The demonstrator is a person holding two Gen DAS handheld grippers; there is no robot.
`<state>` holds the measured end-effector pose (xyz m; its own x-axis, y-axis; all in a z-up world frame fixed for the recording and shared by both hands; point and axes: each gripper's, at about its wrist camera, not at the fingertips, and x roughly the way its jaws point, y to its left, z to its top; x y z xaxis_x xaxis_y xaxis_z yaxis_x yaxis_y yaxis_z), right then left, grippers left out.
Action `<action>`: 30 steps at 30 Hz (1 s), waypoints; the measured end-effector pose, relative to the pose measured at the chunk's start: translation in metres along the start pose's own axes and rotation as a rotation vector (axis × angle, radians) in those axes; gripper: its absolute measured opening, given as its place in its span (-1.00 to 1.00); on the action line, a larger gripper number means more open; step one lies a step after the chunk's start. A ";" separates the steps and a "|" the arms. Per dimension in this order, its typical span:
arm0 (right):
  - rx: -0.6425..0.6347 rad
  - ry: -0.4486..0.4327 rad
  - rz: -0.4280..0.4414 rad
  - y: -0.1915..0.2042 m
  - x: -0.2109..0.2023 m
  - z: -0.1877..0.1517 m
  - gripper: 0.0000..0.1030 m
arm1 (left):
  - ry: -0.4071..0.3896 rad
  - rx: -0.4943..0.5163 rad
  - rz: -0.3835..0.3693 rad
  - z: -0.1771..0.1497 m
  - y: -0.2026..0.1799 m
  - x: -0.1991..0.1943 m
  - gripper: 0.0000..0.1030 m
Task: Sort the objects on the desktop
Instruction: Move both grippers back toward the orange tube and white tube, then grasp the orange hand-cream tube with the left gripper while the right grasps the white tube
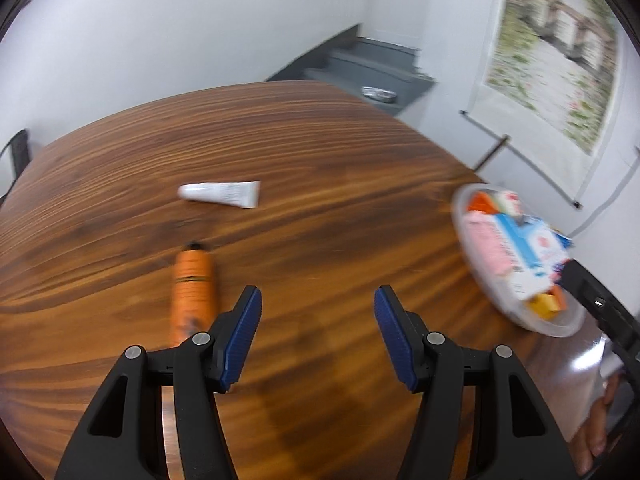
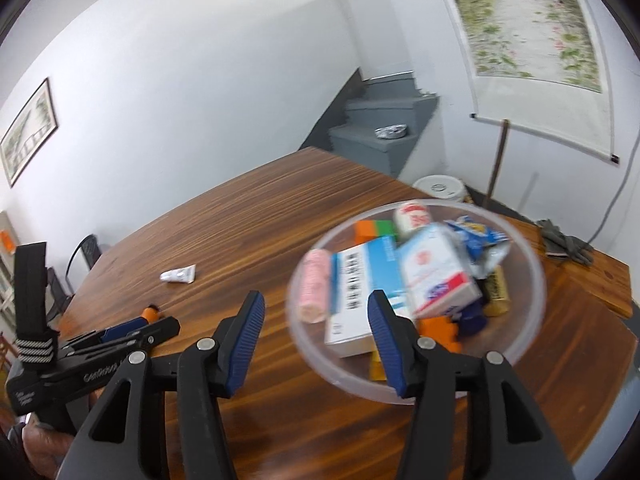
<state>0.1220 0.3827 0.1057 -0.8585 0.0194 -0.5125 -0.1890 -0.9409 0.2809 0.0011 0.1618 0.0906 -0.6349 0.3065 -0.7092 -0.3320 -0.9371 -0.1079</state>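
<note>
No legible text; print on boxes and left claw blurred.

Both views were motion-smeared. Print on white tube was unreadable. Orange bottle had its lower end hidden behind the left gripper finger at 8 o'clock. Clear bowl contents were too blurred to name; right gripper finger covered its 6 o'clock rim. Hand was cut off at 4 o'clock edge
</note>
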 end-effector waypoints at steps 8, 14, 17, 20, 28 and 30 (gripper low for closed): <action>-0.061 0.061 0.088 0.038 0.023 -0.005 0.38 | 0.045 -0.104 0.142 -0.005 0.060 0.018 0.21; -0.109 0.132 0.154 0.064 0.049 -0.006 0.41 | 0.039 -0.111 0.157 -0.002 0.070 0.025 0.21; -0.147 0.160 0.166 0.075 0.061 -0.007 0.41 | 0.035 -0.075 0.170 -0.001 0.065 0.028 0.21; -0.170 0.180 0.179 0.084 0.071 -0.006 0.41 | 0.049 -0.048 0.189 -0.001 0.064 0.032 0.21; -0.198 0.222 0.198 0.098 0.099 0.000 0.41 | 0.079 -0.070 0.189 -0.001 0.074 0.039 -0.16; -0.187 0.247 0.212 0.098 0.108 0.001 0.41 | 0.077 -0.072 0.191 -0.001 0.076 0.038 -0.38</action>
<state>0.0106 0.2928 0.0785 -0.7239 -0.2431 -0.6457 0.0904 -0.9612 0.2606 -0.0475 0.1023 0.0546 -0.6251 0.1115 -0.7725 -0.1588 -0.9872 -0.0139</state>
